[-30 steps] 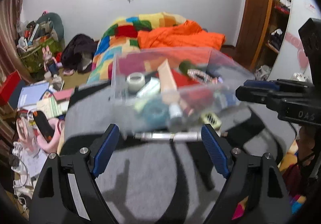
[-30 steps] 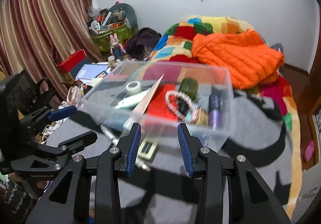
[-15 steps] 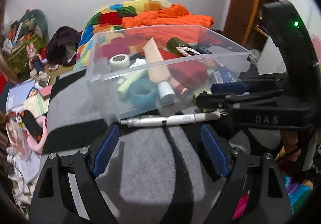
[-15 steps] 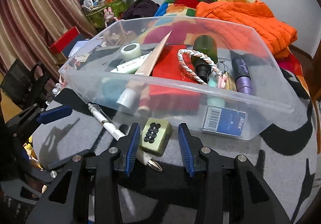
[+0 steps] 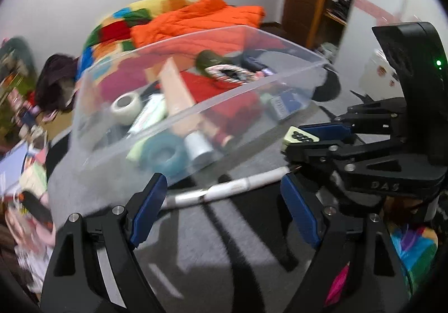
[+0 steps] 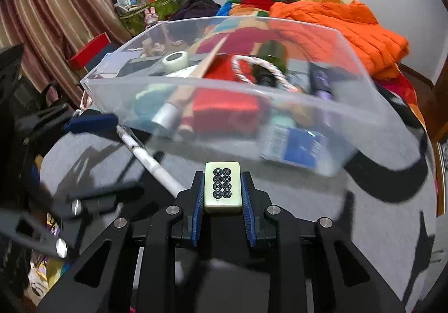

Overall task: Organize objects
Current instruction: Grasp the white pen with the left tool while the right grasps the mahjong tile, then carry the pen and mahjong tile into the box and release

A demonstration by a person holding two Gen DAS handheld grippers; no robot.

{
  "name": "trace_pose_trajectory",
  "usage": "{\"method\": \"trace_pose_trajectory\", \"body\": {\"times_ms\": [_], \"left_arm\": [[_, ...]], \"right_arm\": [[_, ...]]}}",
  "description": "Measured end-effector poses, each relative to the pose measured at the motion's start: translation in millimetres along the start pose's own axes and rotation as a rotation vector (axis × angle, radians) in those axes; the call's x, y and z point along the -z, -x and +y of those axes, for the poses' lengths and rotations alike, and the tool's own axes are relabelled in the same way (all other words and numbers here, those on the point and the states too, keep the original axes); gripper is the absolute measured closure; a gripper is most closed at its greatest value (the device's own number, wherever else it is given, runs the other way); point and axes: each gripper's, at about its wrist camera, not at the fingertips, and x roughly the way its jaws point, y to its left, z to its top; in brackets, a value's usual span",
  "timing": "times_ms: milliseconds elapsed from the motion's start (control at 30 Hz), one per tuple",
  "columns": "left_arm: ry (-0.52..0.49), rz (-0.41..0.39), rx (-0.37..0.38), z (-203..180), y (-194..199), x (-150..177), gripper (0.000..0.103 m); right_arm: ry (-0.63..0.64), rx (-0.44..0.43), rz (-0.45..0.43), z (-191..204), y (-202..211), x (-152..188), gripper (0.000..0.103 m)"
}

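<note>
**Nearly sorted: two loose things left beside the bin**

Mostly the job looks done. At nine o'clock of the right wrist view, the left tool (image 5: 221, 206) stands with jaws wide and empty, low over the white pen (image 5: 224, 191), which lies on the grey blanket (image 6: 364, 215) against the near wall of the clear bin (image 6: 372, 105).

Inside the bin, from nine o'clock to three: a tape roll (image 6: 175, 60), a teal ring (image 5: 165, 152), a beige tube (image 5: 179, 94), a red cloth (image 6: 226, 105), a braided cord (image 6: 249, 72), a dark green bottle (image 6: 273, 53), a purple tube (image 6: 322, 80) and a blue box (image 6: 296, 146).

At six o'clock the right tool (image 6: 222, 201) has just been closing and now pinches the mahjong tile (image 6: 222, 187). By my reading, tile and pen remain to go in.
</note>
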Motion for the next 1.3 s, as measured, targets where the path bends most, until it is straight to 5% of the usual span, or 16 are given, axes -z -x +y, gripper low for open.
{"method": "trace_pose_trajectory", "body": {"times_ms": [167,333,533,867,1300], "left_arm": [[-0.129,0.09,0.053,-15.6,-22.2,-7.6,0.02],[-0.101,0.106,0.079,-16.1,-25.9,-5.0,0.064],[0.001,0.126,0.093,-12.0,-9.0,7.9,0.088],[0.084,0.102,0.053,-8.8,14.3,38.3,0.085],[0.063,0.054,-0.023,-29.7,6.7,29.0,0.093]], "right_arm": [[-0.065,0.007,-0.002,-24.7,17.8,15.5,0.081],[-0.103,0.011,-0.016,-37.8,27.5,19.9,0.081],[-0.121,-0.012,-0.044,-40.6,33.1,19.4,0.081],[-0.079,-0.033,-0.045,-24.7,33.0,25.0,0.081],[-0.093,-0.05,-0.063,-16.5,45.2,29.7,0.081]]}}
